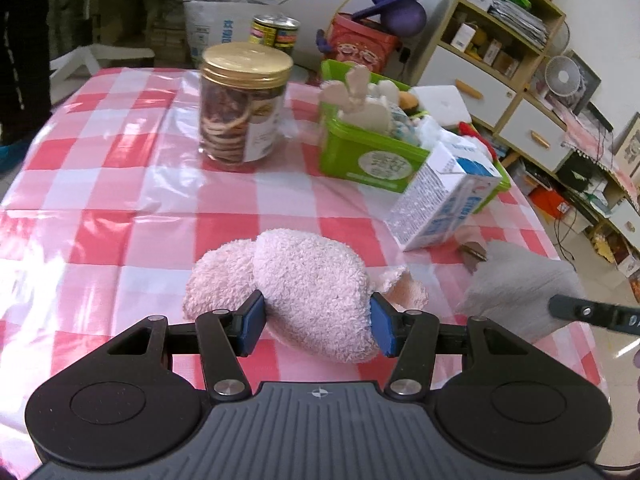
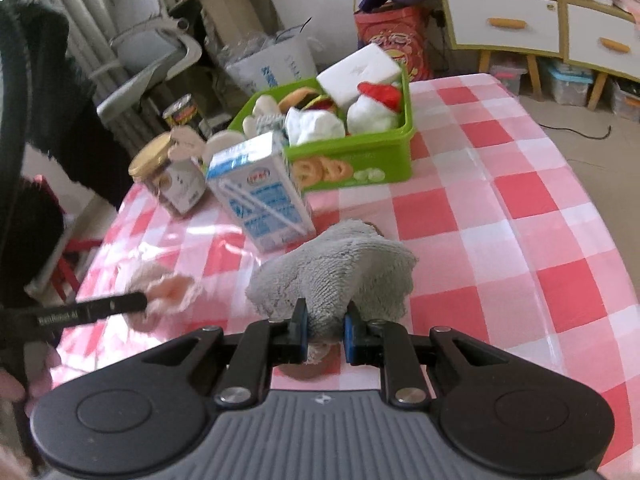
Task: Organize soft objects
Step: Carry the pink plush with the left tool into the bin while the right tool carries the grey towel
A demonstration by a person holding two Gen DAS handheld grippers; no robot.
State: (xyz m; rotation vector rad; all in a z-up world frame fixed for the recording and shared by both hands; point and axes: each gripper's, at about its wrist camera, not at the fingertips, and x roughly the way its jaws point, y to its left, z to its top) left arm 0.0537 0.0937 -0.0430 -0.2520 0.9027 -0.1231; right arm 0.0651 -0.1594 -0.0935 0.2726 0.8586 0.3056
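Observation:
A pink plush toy (image 1: 308,288) lies on the checked tablecloth. My left gripper (image 1: 316,324) is closed on its body, one blue pad on each side. A grey plush toy (image 2: 336,272) sits in my right gripper (image 2: 325,334), which is shut on its near end. The grey toy also shows at the right of the left wrist view (image 1: 520,292). The pink toy shows blurred at the left of the right wrist view (image 2: 168,292). A green basket (image 2: 360,160) at the back holds several soft toys and a white box.
A milk carton (image 1: 444,196) lies tilted against the green basket (image 1: 360,160). A gold-lidded jar of dried slices (image 1: 240,104) stands left of the basket. The table edge (image 2: 592,216) drops off on the right. Shelves and clutter stand beyond.

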